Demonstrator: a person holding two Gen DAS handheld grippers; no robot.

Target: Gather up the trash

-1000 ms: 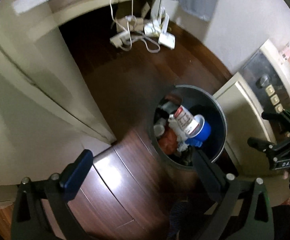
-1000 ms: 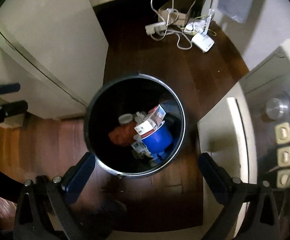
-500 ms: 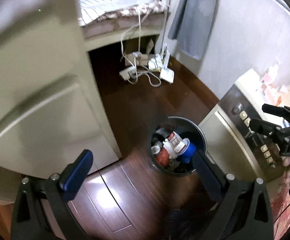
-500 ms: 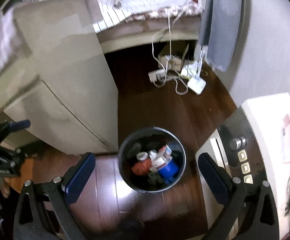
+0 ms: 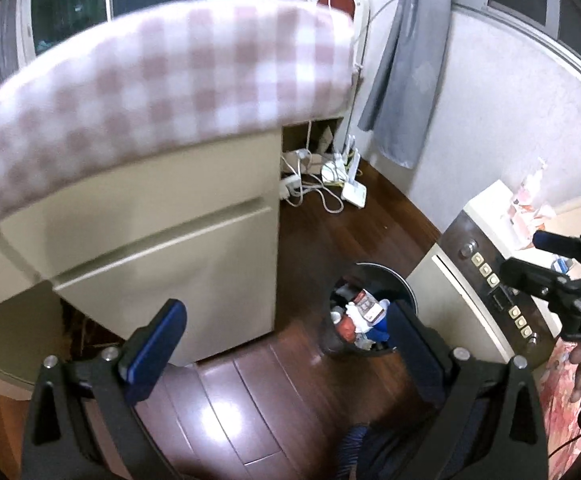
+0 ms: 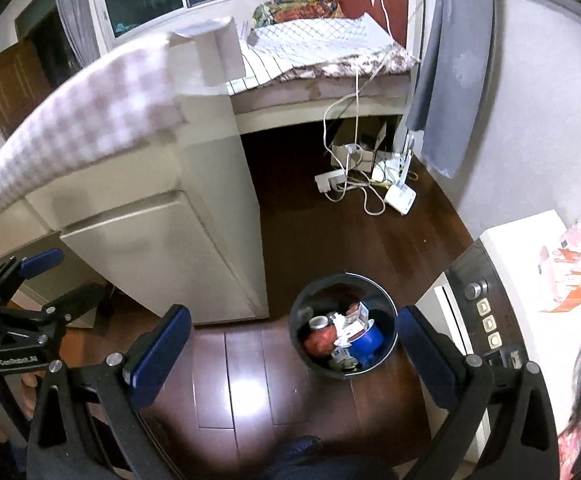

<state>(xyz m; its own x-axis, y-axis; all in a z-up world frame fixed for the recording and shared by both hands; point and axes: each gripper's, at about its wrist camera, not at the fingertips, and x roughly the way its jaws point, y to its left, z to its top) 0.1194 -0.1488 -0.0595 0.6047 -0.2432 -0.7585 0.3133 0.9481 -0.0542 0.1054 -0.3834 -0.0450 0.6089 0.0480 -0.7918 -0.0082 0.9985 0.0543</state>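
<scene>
Both of your claws are spread wide and hold nothing: the left claw and the right claw hang high above the floor, each with its blue pads well apart. Between the right claw's fingers, far below, you see the bin, a dark round one standing upright on the wooden floor. In it lie the trash pieces: a blue cup, a red wad, a printed carton and a small white-lidded jar, all bunched together. In the left view the bin sits just inside the claw's right finger, partly hidden by it. The bin stands between a cream cabinet on its left and a white appliance with a dark button panel on its right. A pink checked cloth, blurred, covers the cabinet top. Farther off, white cables and a power strip lie on the floor by the bed.
</scene>
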